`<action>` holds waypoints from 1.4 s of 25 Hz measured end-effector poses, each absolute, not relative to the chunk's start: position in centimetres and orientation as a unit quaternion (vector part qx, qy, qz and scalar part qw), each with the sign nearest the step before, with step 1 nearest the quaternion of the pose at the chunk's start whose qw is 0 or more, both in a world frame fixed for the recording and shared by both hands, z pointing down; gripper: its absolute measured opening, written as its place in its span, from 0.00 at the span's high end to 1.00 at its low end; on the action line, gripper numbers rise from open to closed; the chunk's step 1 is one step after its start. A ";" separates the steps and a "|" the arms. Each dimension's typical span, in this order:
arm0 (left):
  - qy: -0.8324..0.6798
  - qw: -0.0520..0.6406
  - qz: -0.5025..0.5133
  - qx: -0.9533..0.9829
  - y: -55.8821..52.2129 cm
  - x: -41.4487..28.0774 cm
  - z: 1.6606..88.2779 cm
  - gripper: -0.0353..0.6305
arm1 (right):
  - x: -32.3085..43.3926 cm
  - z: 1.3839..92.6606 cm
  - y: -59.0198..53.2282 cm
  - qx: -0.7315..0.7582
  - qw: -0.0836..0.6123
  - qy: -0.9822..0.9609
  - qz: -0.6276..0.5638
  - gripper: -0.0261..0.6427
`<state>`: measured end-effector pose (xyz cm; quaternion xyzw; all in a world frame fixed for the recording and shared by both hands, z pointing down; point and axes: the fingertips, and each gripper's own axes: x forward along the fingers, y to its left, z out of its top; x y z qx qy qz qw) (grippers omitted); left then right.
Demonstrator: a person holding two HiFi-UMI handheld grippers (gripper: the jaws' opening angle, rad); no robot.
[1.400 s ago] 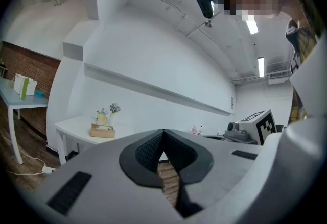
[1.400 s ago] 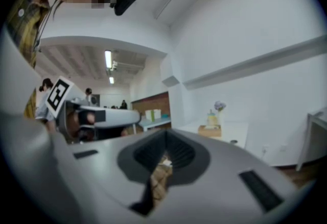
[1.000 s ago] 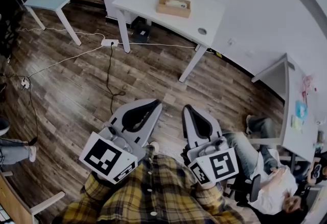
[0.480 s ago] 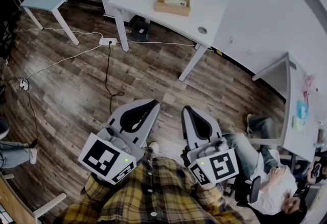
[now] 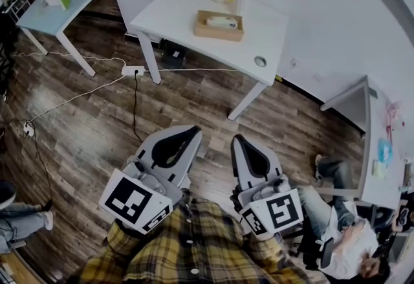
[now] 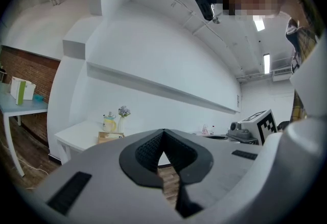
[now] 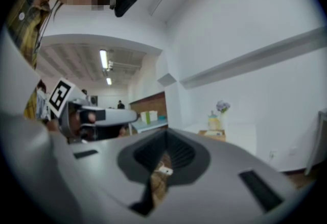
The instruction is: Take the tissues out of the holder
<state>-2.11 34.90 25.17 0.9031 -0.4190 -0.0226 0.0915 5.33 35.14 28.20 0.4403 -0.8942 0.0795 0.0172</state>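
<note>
one grommet (image 5: 260, 61) near tissue holder (image 5: 217, 34), head view only

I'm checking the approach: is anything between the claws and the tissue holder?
Nothing visible does: only floor separates the left claw and right claw from the table bearing the tissue holder. A power strip and cords lie on that floor, leftward.

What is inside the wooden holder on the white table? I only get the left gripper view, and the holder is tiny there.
Observer: Head view shows a pale pack, seemingly tissues, lying in the wooden holder.
Operator: Is the right gripper shut?
Observer: Yes; in its own view the right gripper has its jaws together, nothing held.
Operator: Any floor hazard?
Observer: A power strip lies on the floor beside a leg of the white table.
</note>
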 end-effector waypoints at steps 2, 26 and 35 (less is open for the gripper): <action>-0.415 0.089 -0.022 0.905 32.9 -3.3 25.0 0.93 | 4.3 27.9 33.0 0.447 0.013 -0.891 0.077 0.94; -0.391 0.109 -0.015 0.914 18.8 -8.5 27.1 0.93 | 0.2 29.9 19.6 0.483 0.030 -0.870 0.096 0.94; -0.389 0.114 -0.011 0.914 10.6 -6.8 27.5 0.93 | 0.9 30.2 11.7 0.475 0.037 -0.874 0.098 0.94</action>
